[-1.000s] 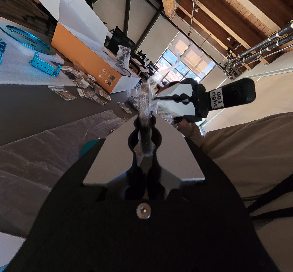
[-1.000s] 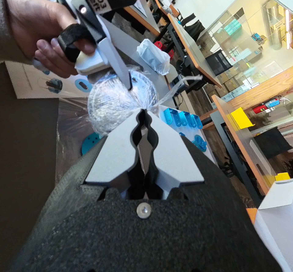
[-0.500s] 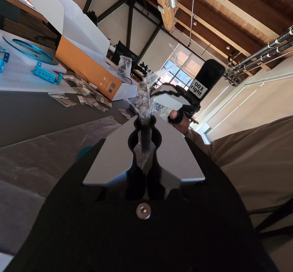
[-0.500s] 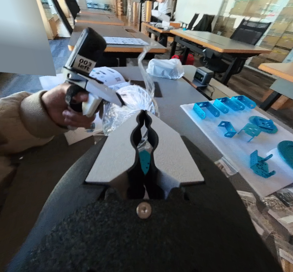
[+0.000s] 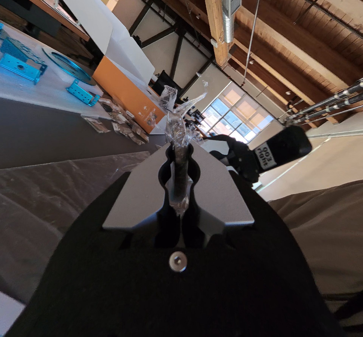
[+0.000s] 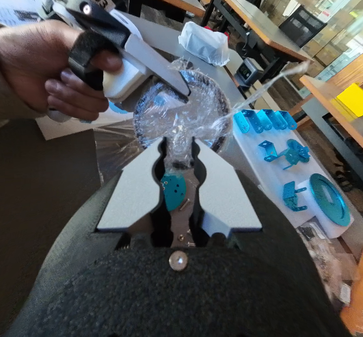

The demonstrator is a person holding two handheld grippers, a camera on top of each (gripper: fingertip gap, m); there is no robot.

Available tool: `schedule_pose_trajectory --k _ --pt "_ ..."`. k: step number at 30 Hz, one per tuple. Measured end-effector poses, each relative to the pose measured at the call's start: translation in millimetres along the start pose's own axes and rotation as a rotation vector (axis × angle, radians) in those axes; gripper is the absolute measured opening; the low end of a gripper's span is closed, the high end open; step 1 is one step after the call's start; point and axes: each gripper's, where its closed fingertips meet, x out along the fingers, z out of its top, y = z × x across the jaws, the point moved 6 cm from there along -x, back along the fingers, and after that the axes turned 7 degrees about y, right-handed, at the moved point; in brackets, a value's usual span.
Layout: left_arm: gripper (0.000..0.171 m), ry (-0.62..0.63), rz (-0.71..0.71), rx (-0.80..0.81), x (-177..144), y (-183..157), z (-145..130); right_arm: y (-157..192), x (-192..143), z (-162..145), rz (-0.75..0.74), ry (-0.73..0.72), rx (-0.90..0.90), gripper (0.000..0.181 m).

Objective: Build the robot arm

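Observation:
My left gripper (image 5: 179, 147) is shut on the edge of a dark round disc wrapped in clear film (image 5: 176, 129), held up above the table. The right wrist view shows the disc's flat face (image 6: 182, 109), with the left gripper's fingers (image 6: 167, 76) clamped on its top edge and a hand holding that gripper. My right gripper (image 6: 178, 141) is open just below the disc, with a bunched wad of film (image 6: 179, 150) between its fingertips. A loose strand of film (image 6: 275, 81) trails to the upper right. The right gripper also shows in the left wrist view (image 5: 222, 150).
A teal plate (image 6: 173, 192) and loose screws (image 6: 183, 205) lie on the table under my right gripper. Blue brackets (image 6: 275, 121) and a blue ring (image 6: 330, 200) sit on white foam. An orange and white box (image 5: 125, 92), small parts bags (image 5: 117, 125) and a plastic sheet (image 5: 59, 180) lie to the left.
My right gripper was shut on the film and has opened, and it now sits lower against the disc. My left gripper still holds the wrapped disc and has tilted.

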Motion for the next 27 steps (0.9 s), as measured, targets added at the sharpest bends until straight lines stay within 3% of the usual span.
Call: schedule_pose_trajectory --k 3,12,20,24,26,27 --pt "0.009 0.004 -0.019 0.010 -5 -1 3 2 -12 3 -0.012 -0.029 -0.080 0.000" --pt "0.009 0.047 -0.091 0.066 -6 -18 7 -21 -45 14 0.140 -0.184 0.089 0.000" --pt "0.009 0.056 -0.082 0.030 -7 -15 3 -28 -53 6 0.171 -0.187 0.118 0.000" --pt "0.008 -0.111 -0.047 -0.021 -45 5 25 -66 -78 -15 0.135 -0.266 0.329 0.000" --pt "0.009 -0.085 0.070 0.073 -53 10 24 -78 -87 -27 0.139 -0.262 0.363 0.000" --pt "0.010 -0.080 0.031 0.053 -50 7 24 -78 -86 -29 0.151 -0.247 0.360 0.000"
